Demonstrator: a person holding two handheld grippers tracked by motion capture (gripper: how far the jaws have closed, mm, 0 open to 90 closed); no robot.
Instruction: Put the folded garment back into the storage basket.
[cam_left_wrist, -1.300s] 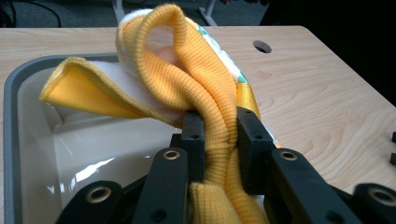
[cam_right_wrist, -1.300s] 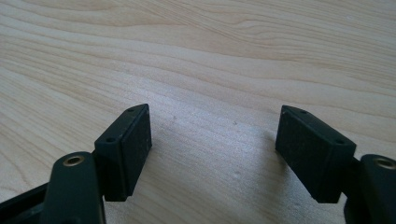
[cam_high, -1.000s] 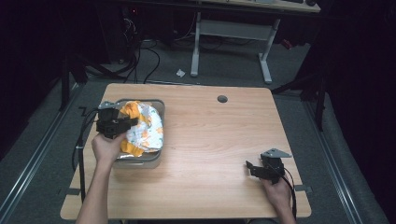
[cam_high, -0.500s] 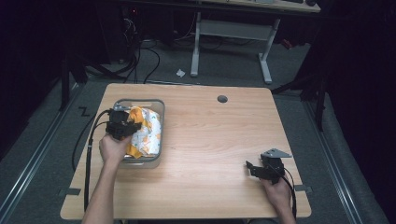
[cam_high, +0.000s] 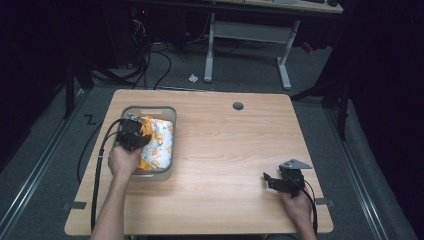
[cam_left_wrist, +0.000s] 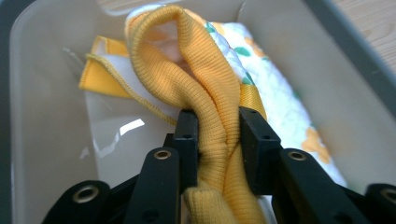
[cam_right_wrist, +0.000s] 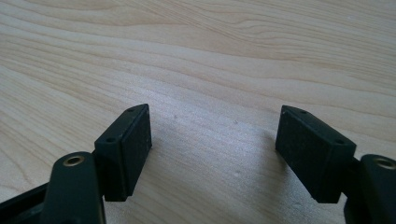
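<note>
At left of centre in the high view, the left gripper (cam_high: 131, 135) reaches into the grey bin (cam_high: 165, 111) over the yellow cloth (cam_high: 156, 145); its hand hides the tips. In the left gripper view its jaws, just eased slightly, clasp the ribbed fold. In the right gripper view the right gripper (cam_right_wrist: 212, 154) gapes, empty, above the table (cam_right_wrist: 210, 56).

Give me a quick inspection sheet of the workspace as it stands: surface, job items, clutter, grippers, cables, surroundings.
Surface: wooden table, bare apart from the bin; round grommet hole near the far edge.
Job's things: grey bin at the table's left, holding a yellow and floral cloth.
Clutter: nothing seen on the table.
Grippers: left gripper inside the bin, jaws just opening, ribbed yellow fabric between the fingers and touching both. Right gripper open, resting over bare wood.
Cables: black cable trails from the left gripper off the near-left edge.
Surroundings: dark floor, desk frame behind, paper scrap.
</note>
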